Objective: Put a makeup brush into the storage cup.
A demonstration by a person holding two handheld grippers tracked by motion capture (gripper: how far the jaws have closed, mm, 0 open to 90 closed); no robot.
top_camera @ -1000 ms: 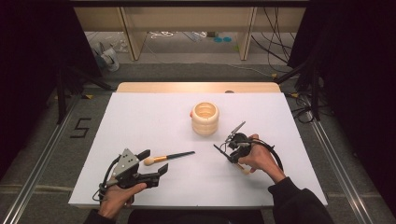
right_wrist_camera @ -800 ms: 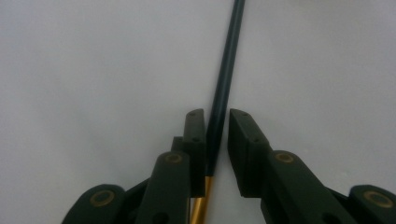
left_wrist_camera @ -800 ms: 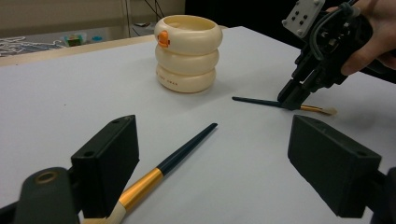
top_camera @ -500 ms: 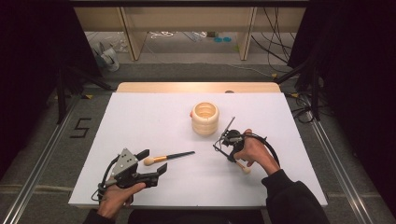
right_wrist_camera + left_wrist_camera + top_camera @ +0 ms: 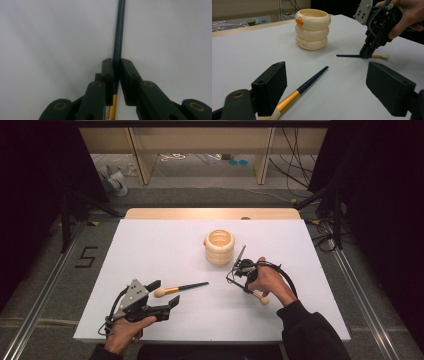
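Since a second ago the right gripper (image 5: 239, 271) has been moved a little up the table and closer to the cream ringed holder (image 5: 219, 246), with its brush (image 5: 241, 256) now tipped so the dark handle points toward the far edge. The left gripper (image 5: 165, 300) and the second brush (image 5: 181, 288) beside it are pretty much where they were.

Everything is laid out on a white tabletop (image 5: 150, 245) with a wooden strip along its far edge; grey floor, cables and shelf legs are seen beyond, and a "5" is marked on the floor at left.

The right gripper is clamped narrow on its brush, gripped at the dark handle just above the gold band (image 5: 113, 100). The left gripper is spread wide, nothing held, with the second brush lying on the table by one jaw.

An orange knob (image 5: 299, 21) on the holder is picked up clearly in the left gripper view, and the pinch itself is shown up close in the right gripper view.
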